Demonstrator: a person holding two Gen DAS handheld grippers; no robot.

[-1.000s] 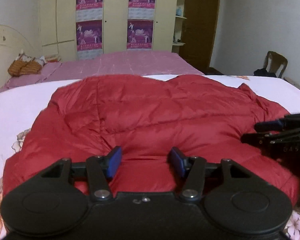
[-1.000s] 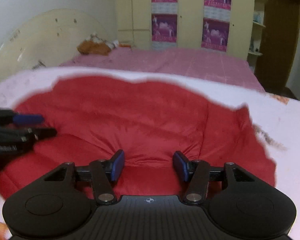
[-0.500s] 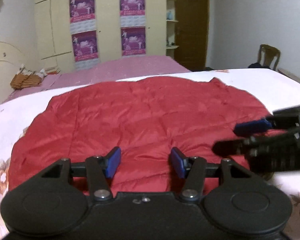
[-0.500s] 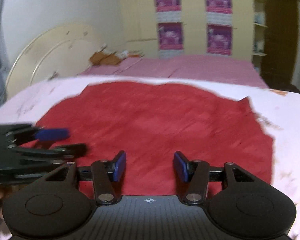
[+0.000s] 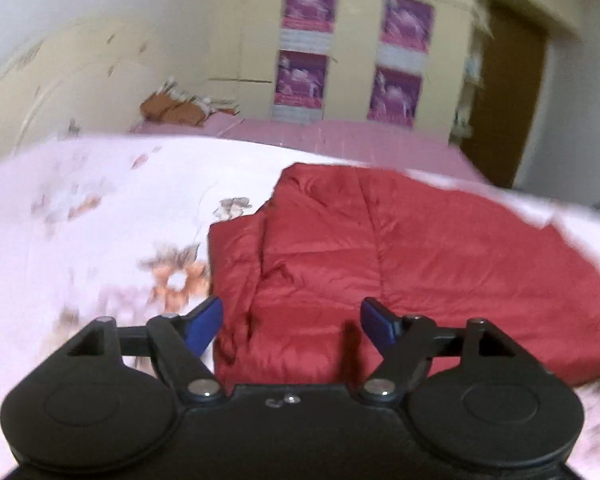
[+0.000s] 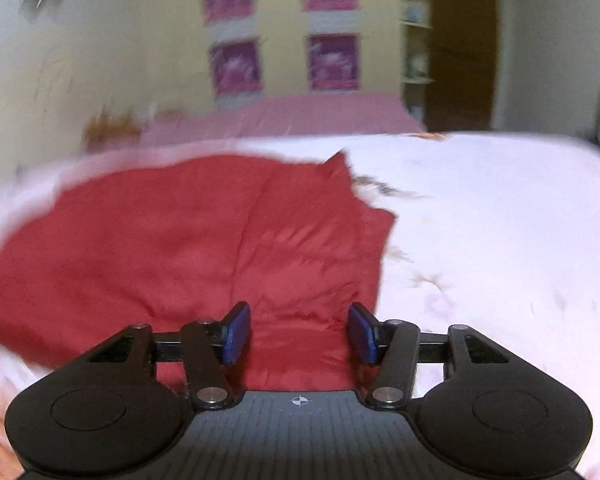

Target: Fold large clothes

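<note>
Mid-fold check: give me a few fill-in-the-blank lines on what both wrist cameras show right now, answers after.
1. The garment lying on the bed is ____ in colour.
2. The left gripper has its jaws ____, with nothing held between them.
3. The floral bedsheet lies to the ____ of the garment in the left wrist view.
4. The right gripper hangs over the garment's ____ edge.

Answers: red; open; left; right
</note>
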